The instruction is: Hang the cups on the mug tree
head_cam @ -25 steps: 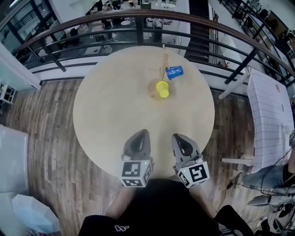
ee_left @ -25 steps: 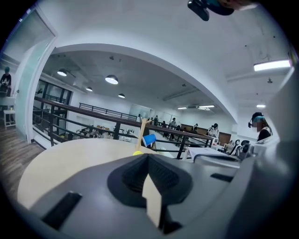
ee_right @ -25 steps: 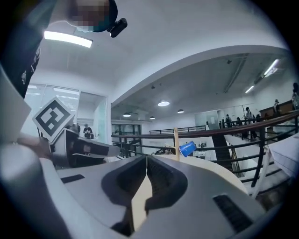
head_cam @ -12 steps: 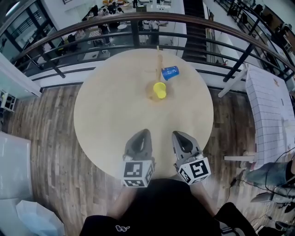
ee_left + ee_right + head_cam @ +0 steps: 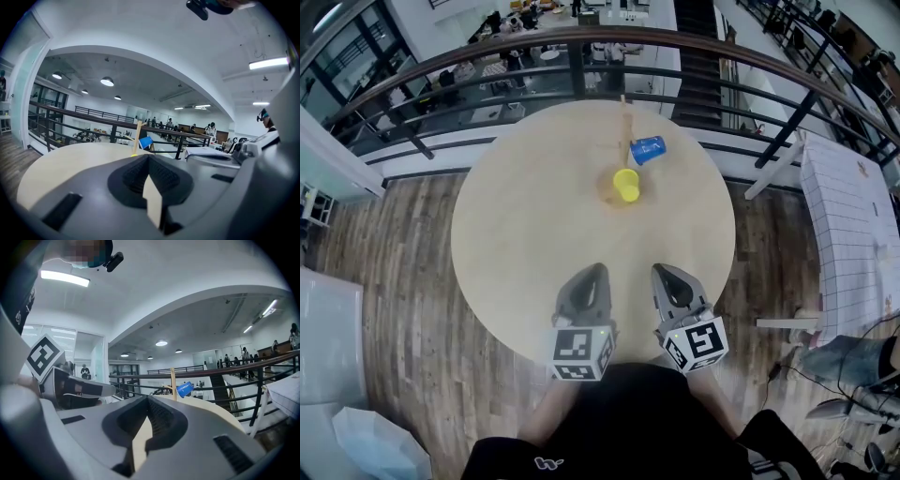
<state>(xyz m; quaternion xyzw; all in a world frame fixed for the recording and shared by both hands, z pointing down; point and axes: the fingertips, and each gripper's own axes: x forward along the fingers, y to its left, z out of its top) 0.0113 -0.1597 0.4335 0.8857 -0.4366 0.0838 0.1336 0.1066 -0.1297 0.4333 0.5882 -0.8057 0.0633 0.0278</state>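
The round wooden table point(image 5: 534, 234) takes most of the head view, with a railing and a lower floor behind it. At its near edge the left gripper point(image 5: 593, 269) and the right gripper point(image 5: 663, 272) are side by side, well apart from the cups. Each gripper's own view shows its jaws fully together with nothing between them – both are empty.

The mug tree point(image 5: 625, 127) stands on the far half of the table. The blue cup point(image 5: 649, 149) hangs high on a peg at the right of the post. The yellow cup point(image 5: 627, 184) is lower, close to the base; it seems hung too, but I cannot tell if its handle sits well on the peg.

The risk I see is small – a cup seated only at a peg's tip could slide off. The thin tree could also tip if a closed gripper pushes it or the table is bumped.
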